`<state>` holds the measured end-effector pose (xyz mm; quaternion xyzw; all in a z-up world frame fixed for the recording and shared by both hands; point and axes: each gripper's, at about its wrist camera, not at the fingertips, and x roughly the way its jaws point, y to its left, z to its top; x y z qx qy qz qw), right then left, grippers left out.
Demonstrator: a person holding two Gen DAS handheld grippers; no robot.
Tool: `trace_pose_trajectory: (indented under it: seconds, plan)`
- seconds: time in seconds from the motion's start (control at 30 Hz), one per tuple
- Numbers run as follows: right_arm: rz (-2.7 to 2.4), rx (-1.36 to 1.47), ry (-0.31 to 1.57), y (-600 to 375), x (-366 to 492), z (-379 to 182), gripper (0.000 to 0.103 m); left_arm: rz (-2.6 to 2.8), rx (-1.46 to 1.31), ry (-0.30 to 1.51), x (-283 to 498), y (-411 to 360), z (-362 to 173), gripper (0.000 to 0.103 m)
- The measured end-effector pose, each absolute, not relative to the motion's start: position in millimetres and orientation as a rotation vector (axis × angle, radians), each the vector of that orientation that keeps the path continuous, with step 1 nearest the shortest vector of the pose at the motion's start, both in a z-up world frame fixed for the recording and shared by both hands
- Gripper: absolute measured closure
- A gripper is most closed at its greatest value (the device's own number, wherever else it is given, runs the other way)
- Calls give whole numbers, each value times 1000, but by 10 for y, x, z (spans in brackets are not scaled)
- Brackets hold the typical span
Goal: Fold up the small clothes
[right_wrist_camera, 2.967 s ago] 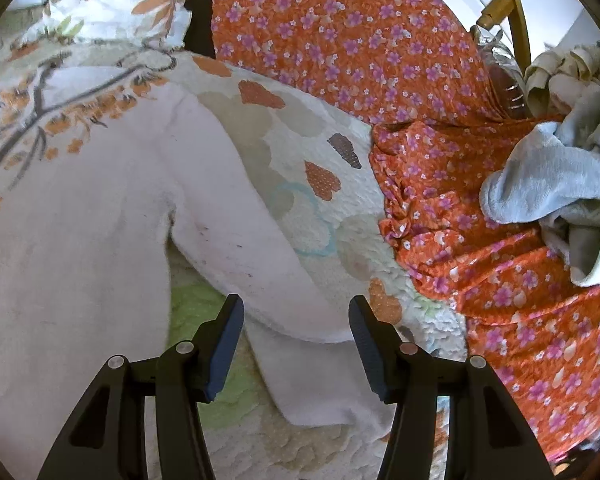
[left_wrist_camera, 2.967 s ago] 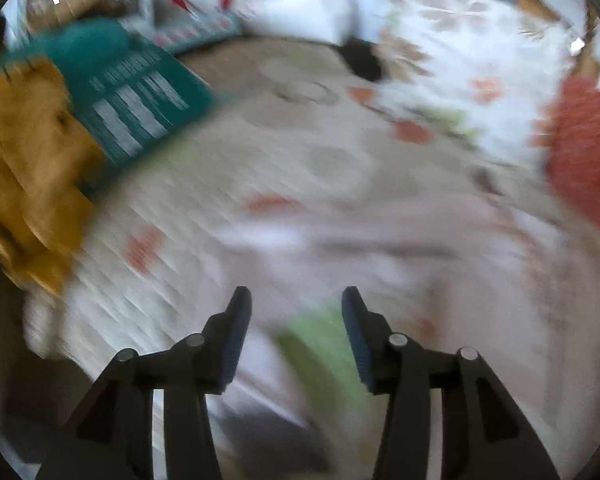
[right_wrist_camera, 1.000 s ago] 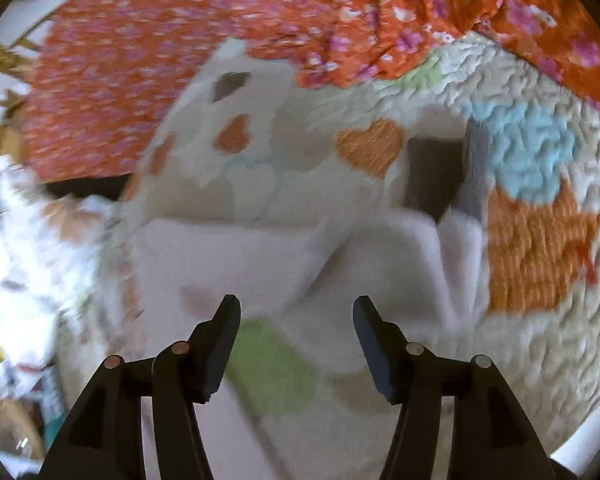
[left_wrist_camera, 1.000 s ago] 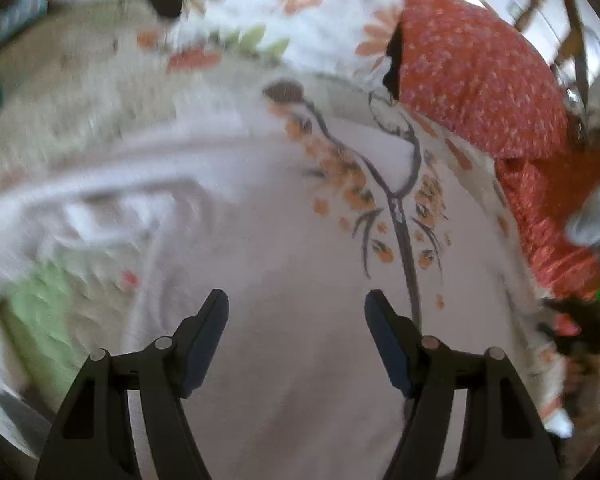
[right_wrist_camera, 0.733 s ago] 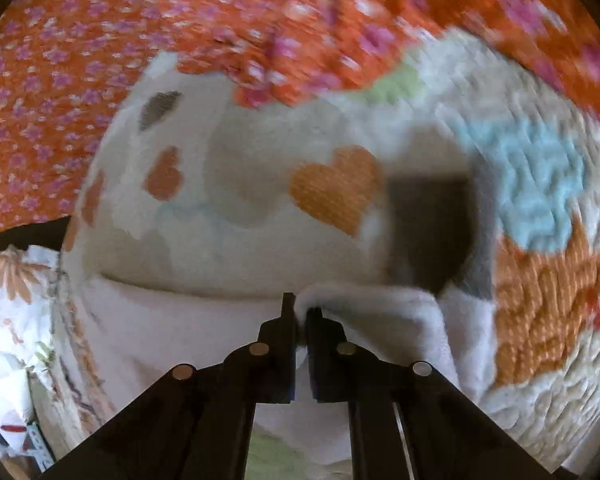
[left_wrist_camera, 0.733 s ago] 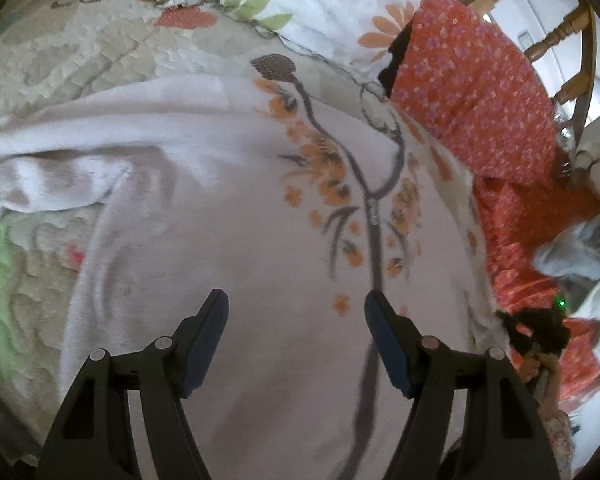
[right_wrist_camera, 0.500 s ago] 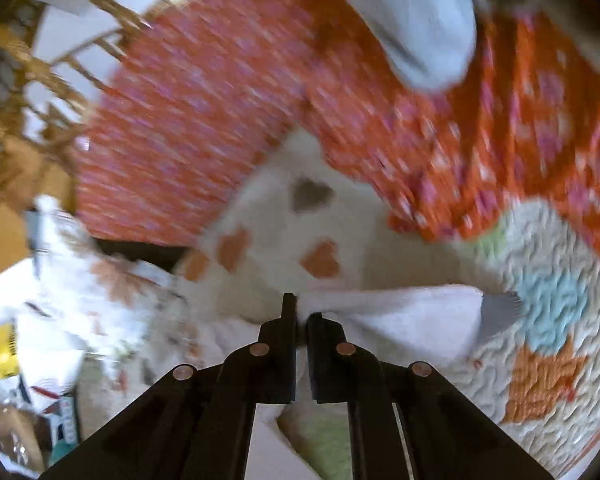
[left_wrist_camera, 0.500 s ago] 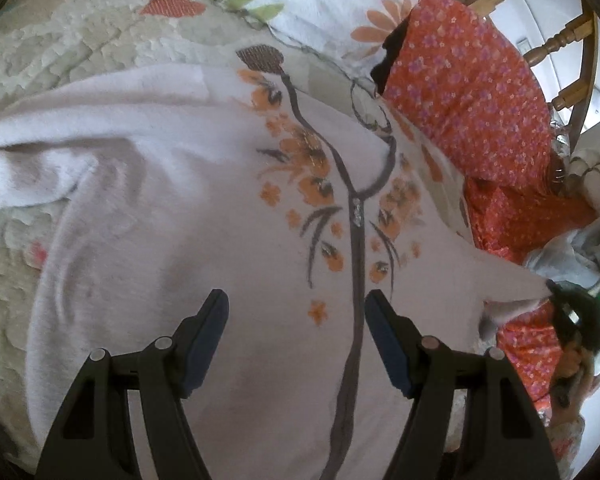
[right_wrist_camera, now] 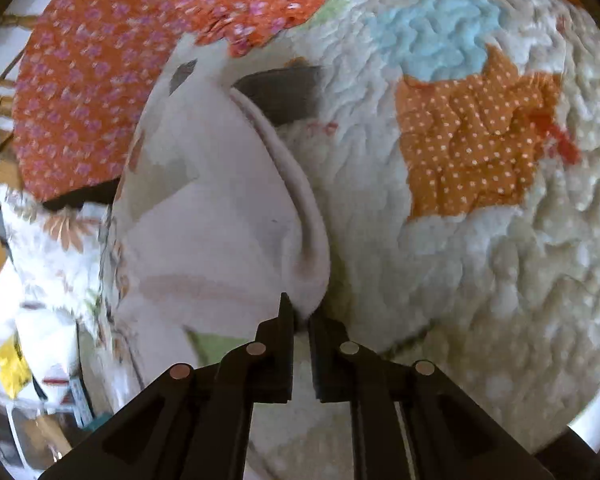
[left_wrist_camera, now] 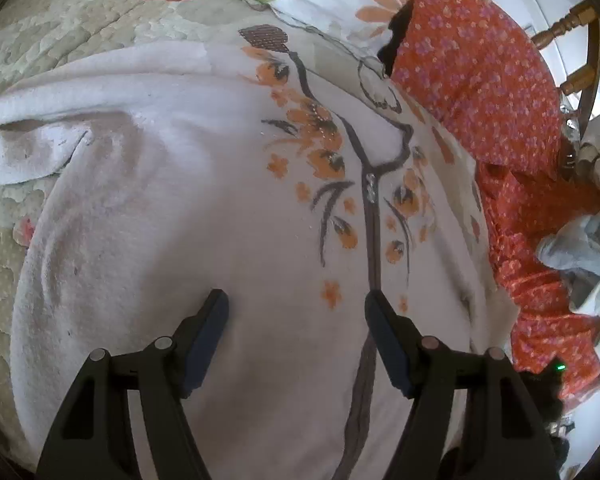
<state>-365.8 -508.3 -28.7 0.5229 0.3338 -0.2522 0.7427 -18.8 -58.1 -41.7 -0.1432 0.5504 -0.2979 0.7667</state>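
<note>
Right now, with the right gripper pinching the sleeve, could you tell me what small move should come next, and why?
Probably carry the sleeve across onto the sweater's body. The right gripper is shut on it, lifted off the quilt, while the left gripper hovers open above the flat front.
</note>
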Motion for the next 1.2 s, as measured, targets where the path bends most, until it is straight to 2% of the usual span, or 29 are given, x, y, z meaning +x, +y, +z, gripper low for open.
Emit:
trace_pose_trajectory:
  seconds: [0.07,0.13,0.2,0.37,0.5,0.53,0.57,0.6,0.63,0.77,1.03,1.2]
  plan:
    - [-577,1029,717,-5106,-3688,-24,88,-659,-305,1201,-210,-604,-417,33]
    - [-649,884,713,-5207,-3642,220,70,-668,-298,1205,-232,-624,-418,33]
    - [-715,798,726,-5377,-3545,310,63,-676,-288,1207,-252,-652,-421,33]
    - [-853,704,852,-5955,-3134,0,62,-680,-248,1190,-282,-694,-416,33]
    - [-821,734,839,-6077,-2948,-182,57,-679,-214,1179,-275,-726,-418,33]
    - [-798,719,847,-6060,-2898,-185,58,-679,-212,1180,-269,-728,-424,33]
    - [-769,721,848,-6045,-2863,-188,64,-678,-213,1183,-264,-730,-426,33]
    - [-740,745,836,-6041,-2869,-187,89,-677,-214,1184,-258,-734,-425,33]
    - [-722,770,826,-6050,-2897,-177,91,-675,-216,1184,-254,-736,-423,33]
    - [-773,802,710,-6108,-3218,128,92,-680,-222,1182,-259,-737,-414,33]
    - [-1112,798,595,-6443,-4222,699,93,-679,-236,1174,-271,-639,-347,33]
    - [-1109,781,579,-6285,-4220,845,93,-643,-265,1139,-227,-417,-267,33]
